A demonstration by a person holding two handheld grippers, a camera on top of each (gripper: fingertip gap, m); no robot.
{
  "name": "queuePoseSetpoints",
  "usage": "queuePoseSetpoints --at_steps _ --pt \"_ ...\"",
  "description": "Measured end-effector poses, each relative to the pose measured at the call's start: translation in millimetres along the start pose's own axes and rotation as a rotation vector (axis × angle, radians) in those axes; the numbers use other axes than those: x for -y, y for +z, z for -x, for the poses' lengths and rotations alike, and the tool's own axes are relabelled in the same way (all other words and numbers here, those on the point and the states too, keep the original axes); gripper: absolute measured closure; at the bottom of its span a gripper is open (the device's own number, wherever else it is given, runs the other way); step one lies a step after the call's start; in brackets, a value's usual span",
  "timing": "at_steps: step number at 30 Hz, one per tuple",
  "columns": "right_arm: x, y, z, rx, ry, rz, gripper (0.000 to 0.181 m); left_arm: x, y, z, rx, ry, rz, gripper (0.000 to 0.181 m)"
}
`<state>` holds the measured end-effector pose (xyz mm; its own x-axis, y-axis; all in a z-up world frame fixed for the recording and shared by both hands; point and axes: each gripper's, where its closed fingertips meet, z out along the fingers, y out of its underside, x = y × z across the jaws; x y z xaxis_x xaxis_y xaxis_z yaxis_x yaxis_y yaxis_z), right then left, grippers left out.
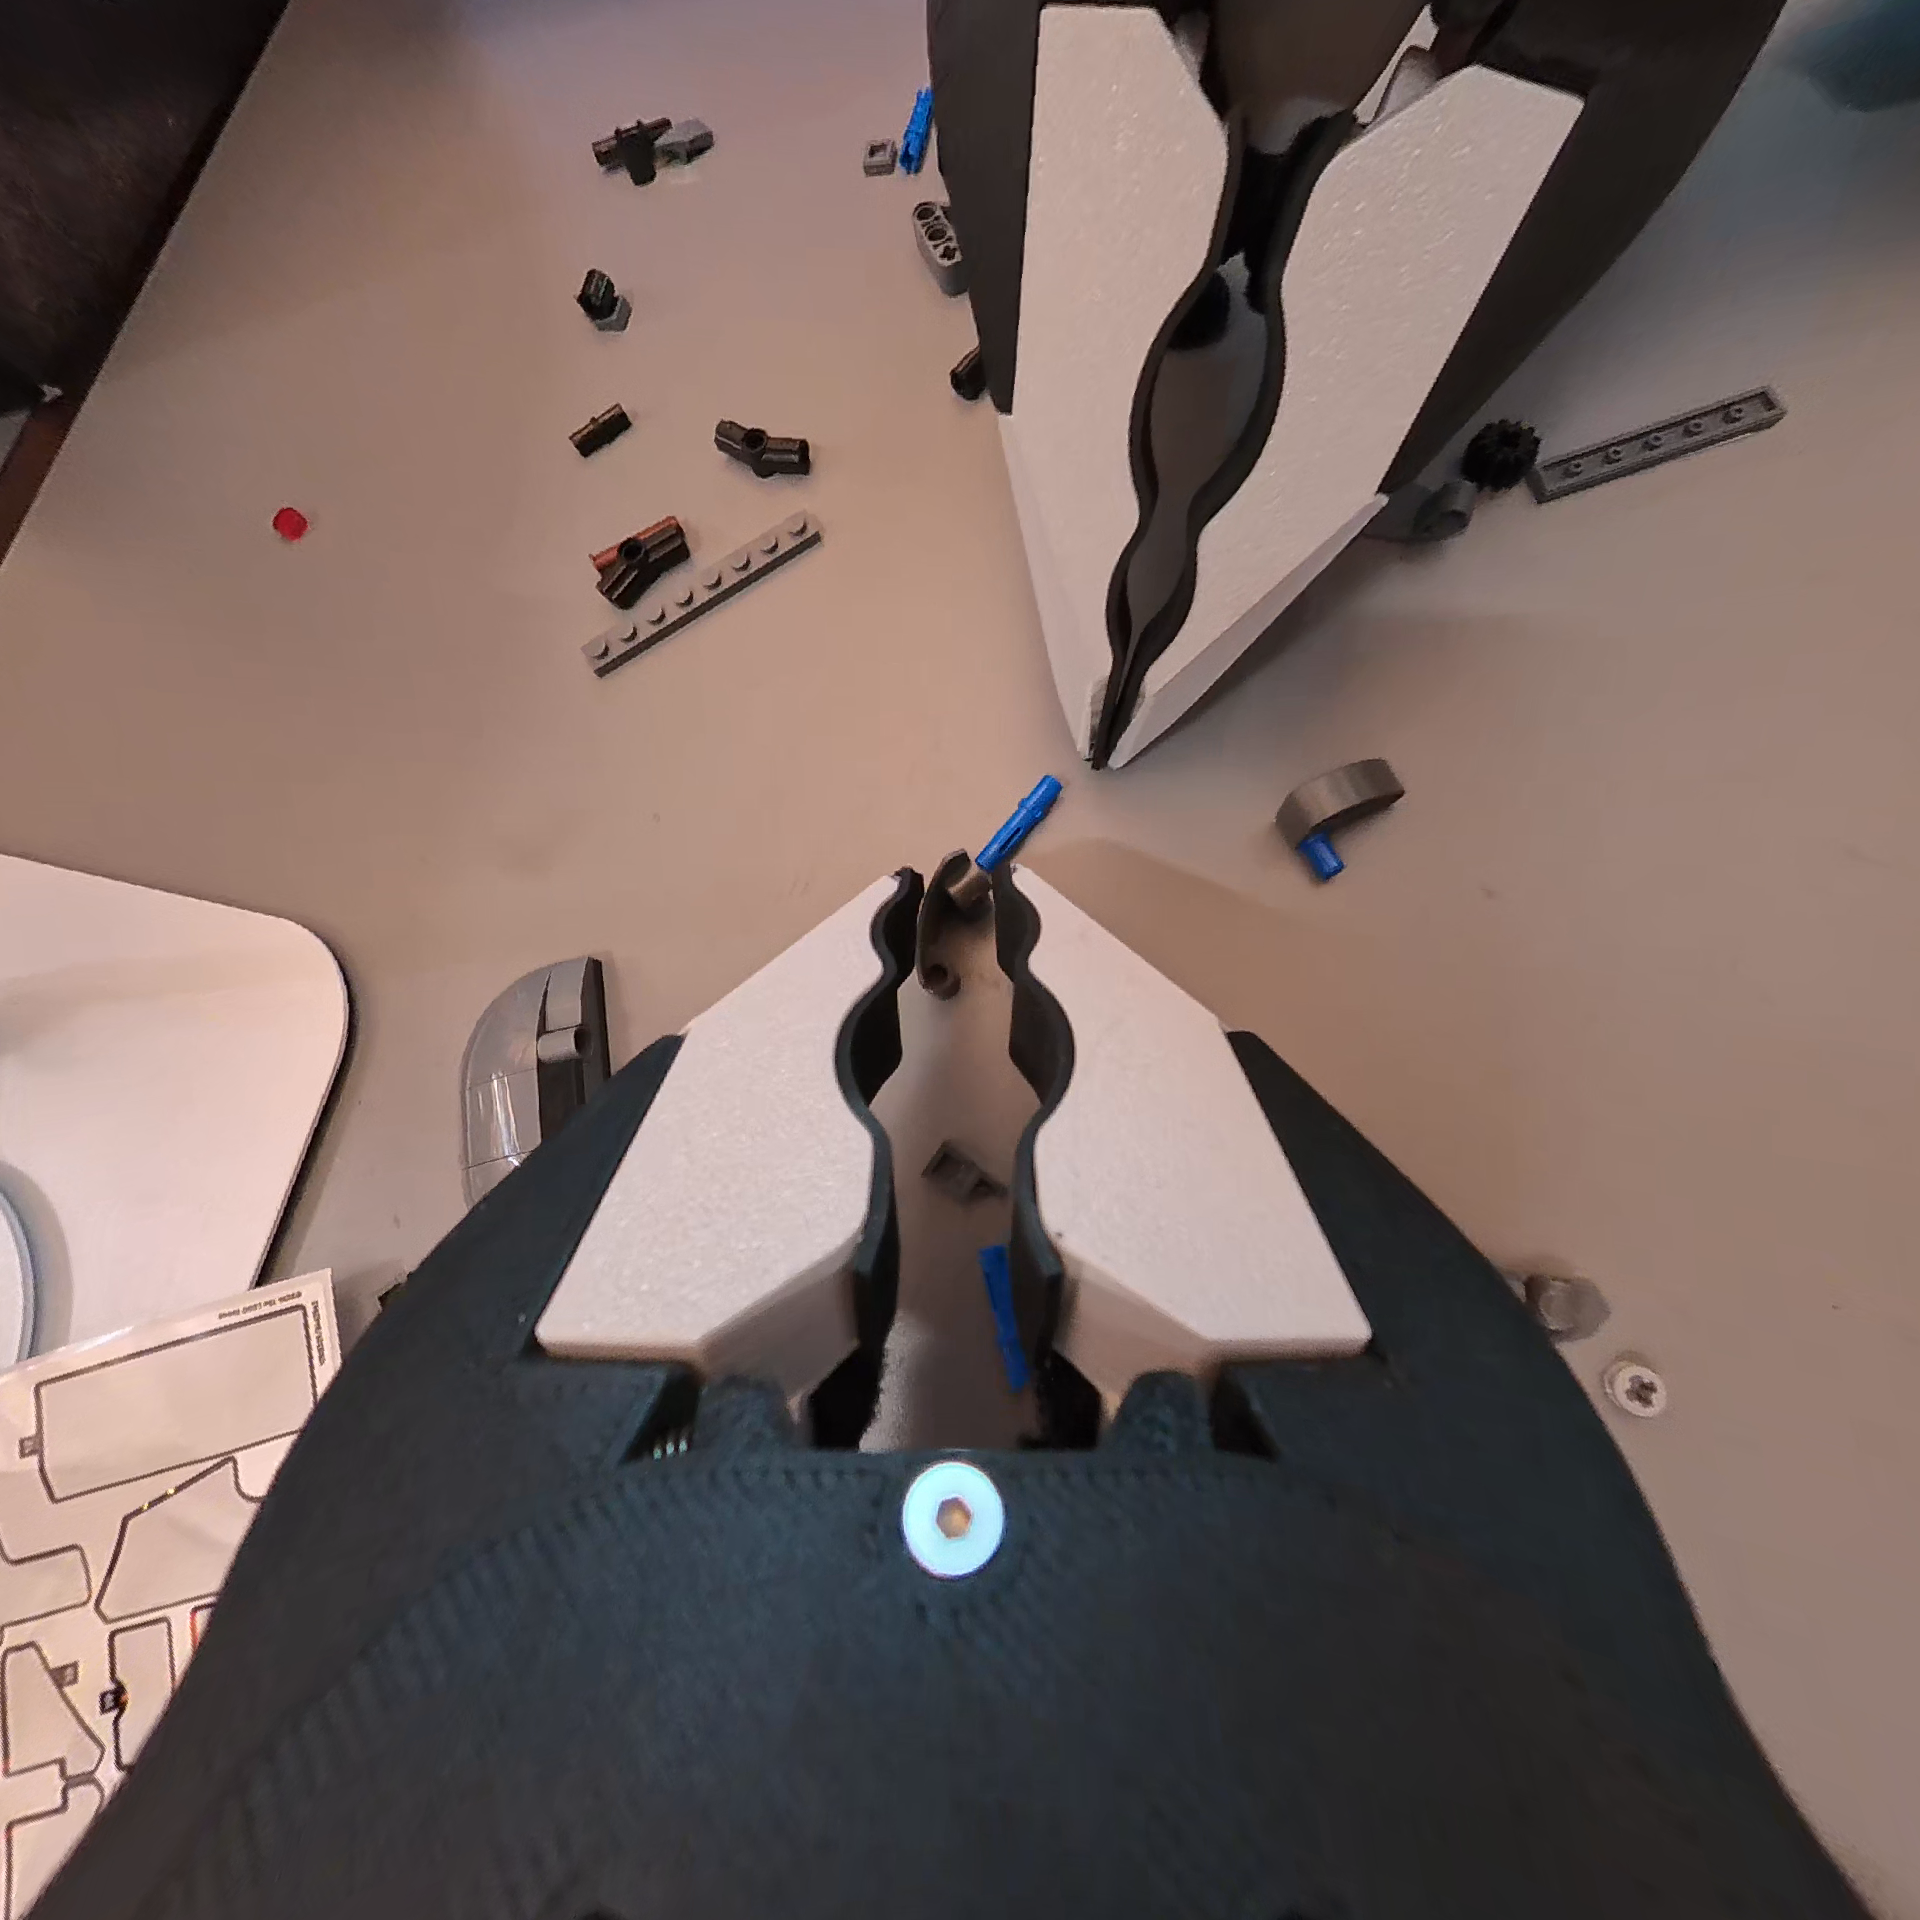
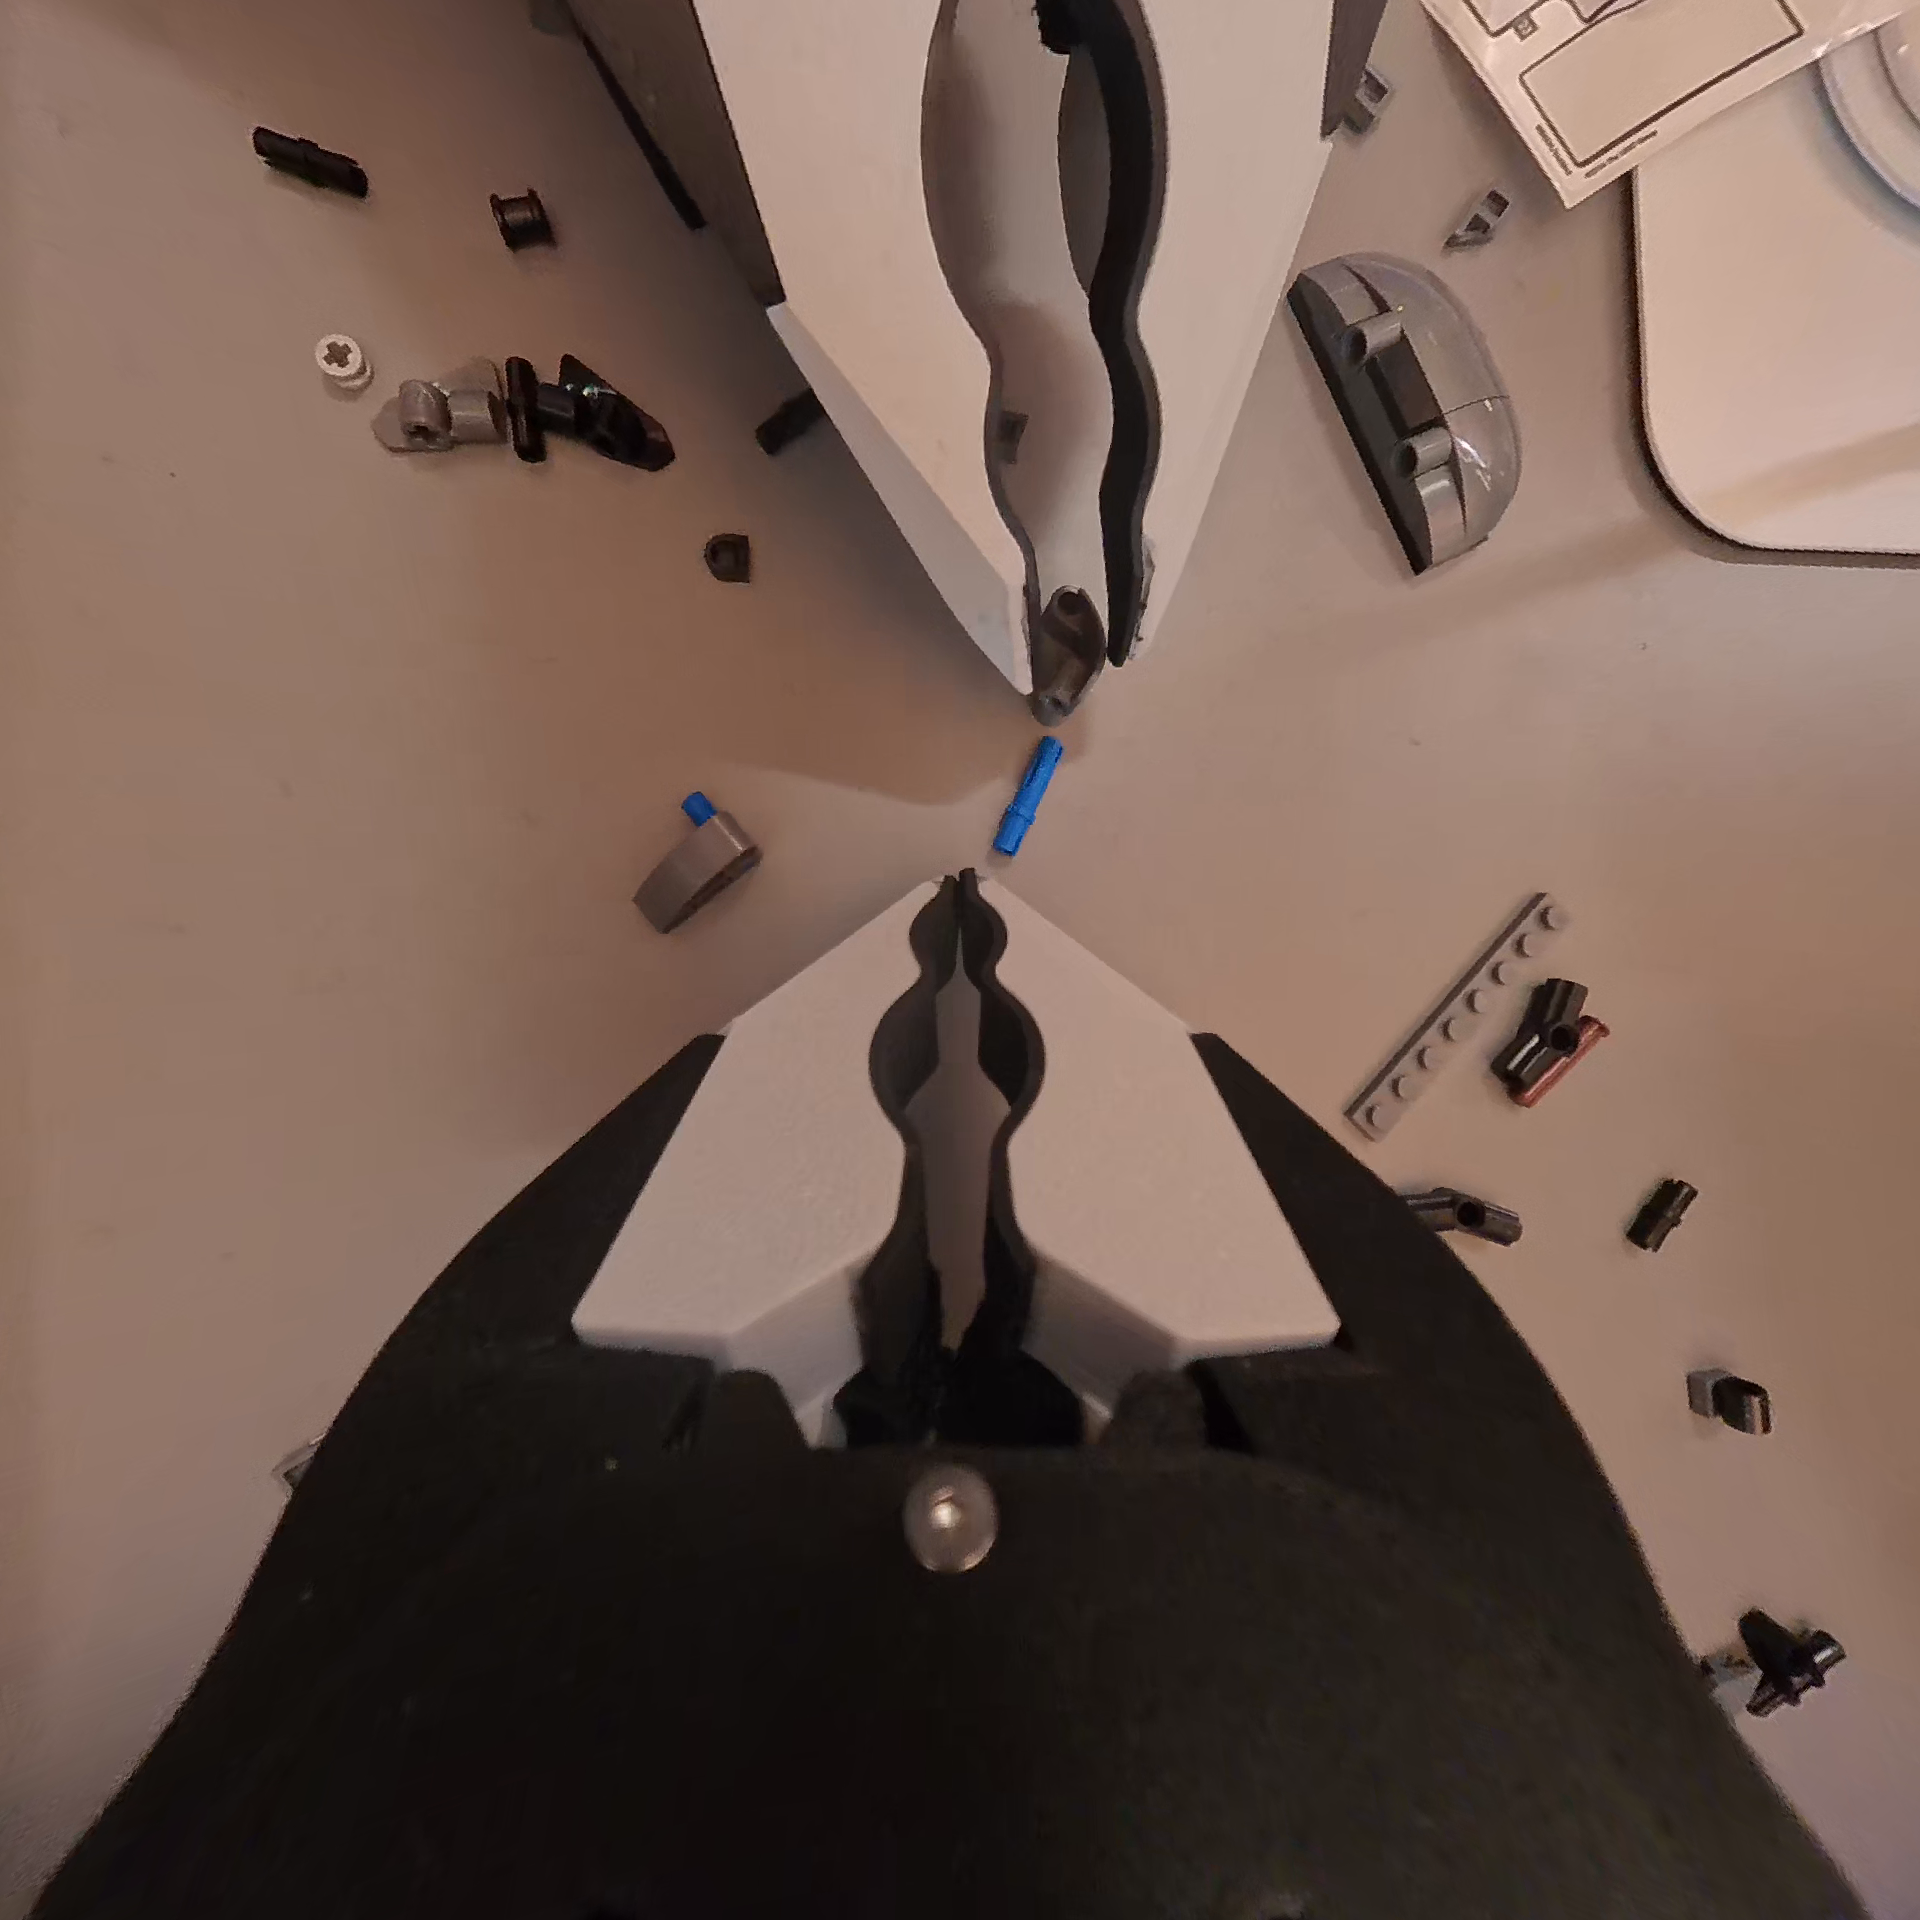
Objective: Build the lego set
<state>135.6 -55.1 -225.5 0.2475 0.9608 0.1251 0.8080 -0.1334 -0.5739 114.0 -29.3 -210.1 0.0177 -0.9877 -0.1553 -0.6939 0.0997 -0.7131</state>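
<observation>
Right wrist view: the blue pin [image 2: 1025,795] is seen lying loose on the table [image 2: 1351,727], and everything else is placed from it. Just beyond it, the left gripper [image 2: 1075,665] is pinching a small dark grey curved piece [image 2: 1065,649] at its fingertips. Just short of the pin, the right gripper [image 2: 961,883] is pressed together on nothing. The pin is probably meant for the held piece's hole. The right jaws should be spread first, the pin taken across its middle, then aligned with the hole before being pushed.
</observation>
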Motion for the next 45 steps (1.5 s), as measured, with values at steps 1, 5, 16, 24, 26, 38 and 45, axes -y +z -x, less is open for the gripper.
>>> queuePoseSetpoints --at_steps 1,5,16,24,26,38,45 --pt "0.6 -0.5 0.1 0.0 0.0 -0.004 0.181 0.0 -0.2 0.0 -0.001 0.0 -0.001 0.169" --pt "3.1 -3.3 -0.9 -0.002 0.005 -0.024 0.181 2.2 -1.6 -1.6 -0.008 0.008 -0.017 0.168" --pt "10.8 -12.5 -2.7 -0.02 -0.017 -0.074 0.181 9.0 0.0 -14.8 -0.034 0.093 -0.038 0.162" --pt "11.0 -11.0 -6.3 -0.028 0.021 -0.074 0.181 7.6 1.6 -15.1 -0.013 0.124 -0.017 0.162" --pt "8.9 -7.9 -9.8 -0.024 0.068 -0.066 0.169 6.0 1.8 -12.6 -0.004 0.119 -0.009 0.163" --pt "4.6 5.9 -8.7 -0.022 0.097 -0.011 0.181 2.2 4.1 -9.7 0.003 0.112 0.011 0.164" --pt "1.8 1.8 -8.5 -0.021 0.08 -0.006 0.181 6.4 1.1 -11.2 0.003 0.119 -0.009 0.163"
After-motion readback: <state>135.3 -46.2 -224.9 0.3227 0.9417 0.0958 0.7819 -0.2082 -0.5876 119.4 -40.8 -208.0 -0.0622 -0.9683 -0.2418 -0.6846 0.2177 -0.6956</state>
